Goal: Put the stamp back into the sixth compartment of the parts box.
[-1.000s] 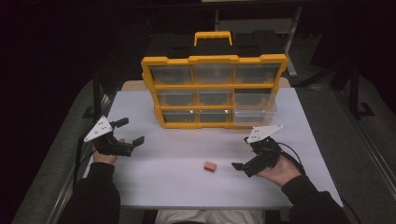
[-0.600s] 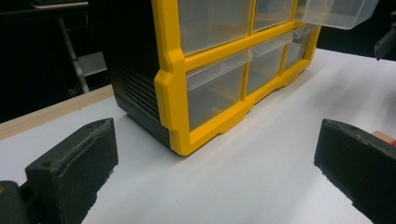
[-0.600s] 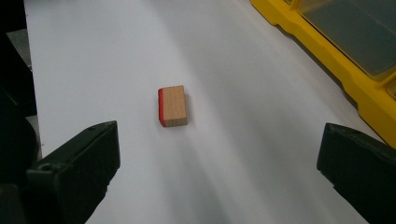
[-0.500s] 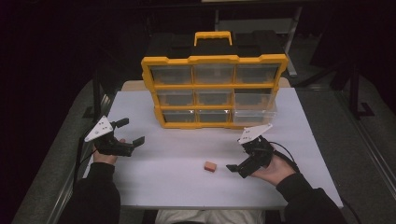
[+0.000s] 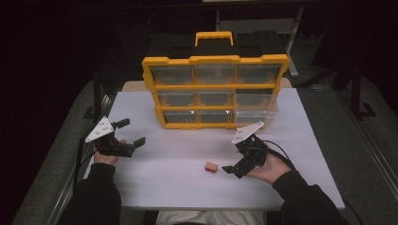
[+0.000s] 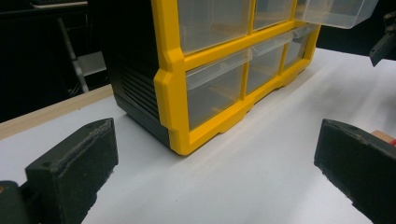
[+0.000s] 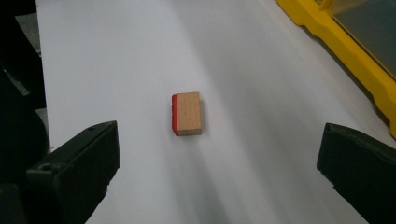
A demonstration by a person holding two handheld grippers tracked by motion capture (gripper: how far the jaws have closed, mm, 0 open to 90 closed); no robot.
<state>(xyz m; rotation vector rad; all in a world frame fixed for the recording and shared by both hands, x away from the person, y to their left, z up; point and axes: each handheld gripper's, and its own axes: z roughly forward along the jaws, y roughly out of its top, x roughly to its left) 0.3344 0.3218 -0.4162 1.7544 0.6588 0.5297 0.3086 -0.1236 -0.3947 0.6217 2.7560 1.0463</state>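
Observation:
A small wooden block (image 5: 211,167) with one red face lies flat on the white table (image 5: 178,187), in front of the yellow organizer (image 5: 159,70). My right gripper (image 5: 233,159) hovers just right of it, open, jaws pointing at it. In the right gripper view the block (image 7: 187,113) lies ahead of the wide-open jaws, centred between them and untouched; the right gripper (image 7: 217,163) holds nothing. My left gripper (image 5: 131,132) stands open and empty at the table's left, facing the organizer's lower left corner (image 6: 187,140).
The organizer has three rows of clear drawers and a handle (image 5: 214,36) on top. One clear drawer (image 5: 256,101) at the right of the middle row is pulled out, also visible as the drawer (image 6: 336,11). Dark floor surrounds the table.
My right gripper has moved left toward the wooden block and turned its jaws toward it. The left gripper and the block have stayed put.

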